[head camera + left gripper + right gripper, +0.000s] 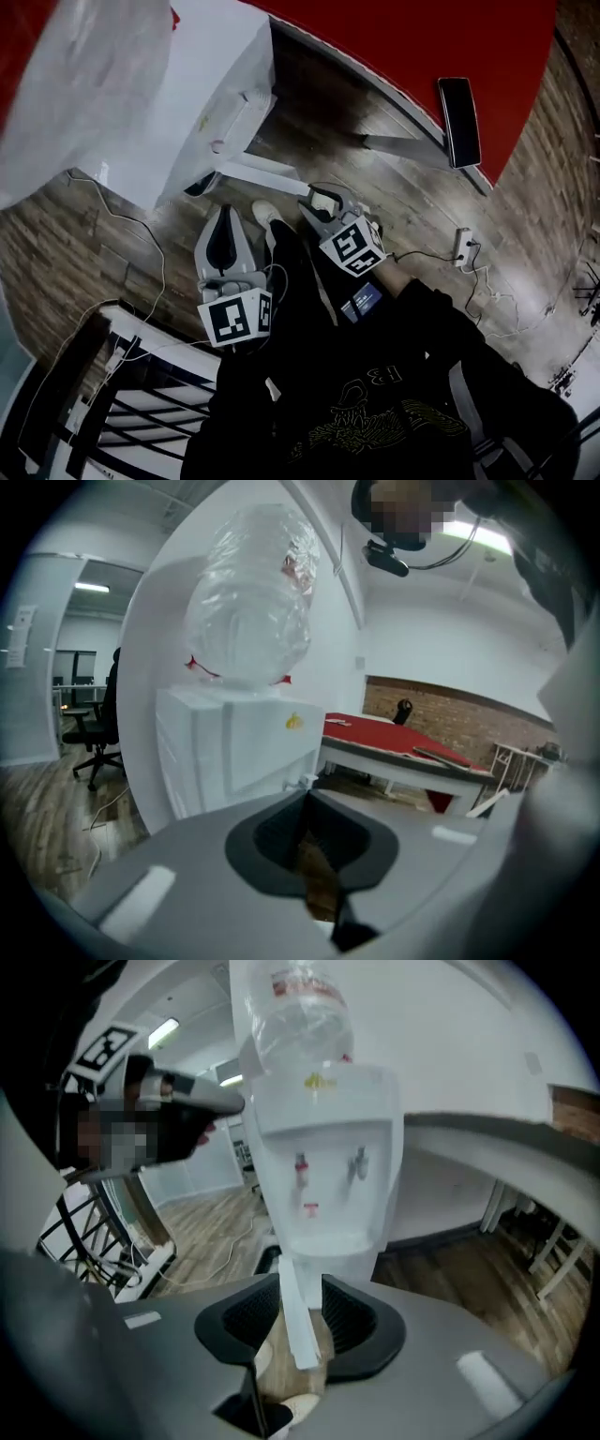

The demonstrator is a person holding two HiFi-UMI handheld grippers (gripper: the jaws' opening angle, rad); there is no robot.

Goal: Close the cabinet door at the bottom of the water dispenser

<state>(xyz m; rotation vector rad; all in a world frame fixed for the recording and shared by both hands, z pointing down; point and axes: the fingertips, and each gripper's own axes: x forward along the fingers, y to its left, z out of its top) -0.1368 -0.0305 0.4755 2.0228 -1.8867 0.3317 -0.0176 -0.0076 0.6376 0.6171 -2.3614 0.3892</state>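
Note:
The white water dispenser (202, 103) stands at the upper left with a clear bottle (84, 75) on top. Its bottom cabinet door (258, 173) hangs open, swung out over the wood floor. My right gripper (323, 202) is open just right of the door's free end; in the right gripper view the door (298, 1321) shows edge-on in line with the gap of the gripper (300, 1288), below the dispenser (323, 1166). My left gripper (225, 244) hovers below the door with its tips together. The left gripper view shows its jaws (307, 803) pointing at the dispenser's side (239, 742).
A red table (422, 47) curves across the top right with a black device (459, 122) on it. A power strip (464, 246) and cables lie on the floor at the right. A black-and-white rack (122, 375) stands at the lower left. My shoe (267, 214) is between the grippers.

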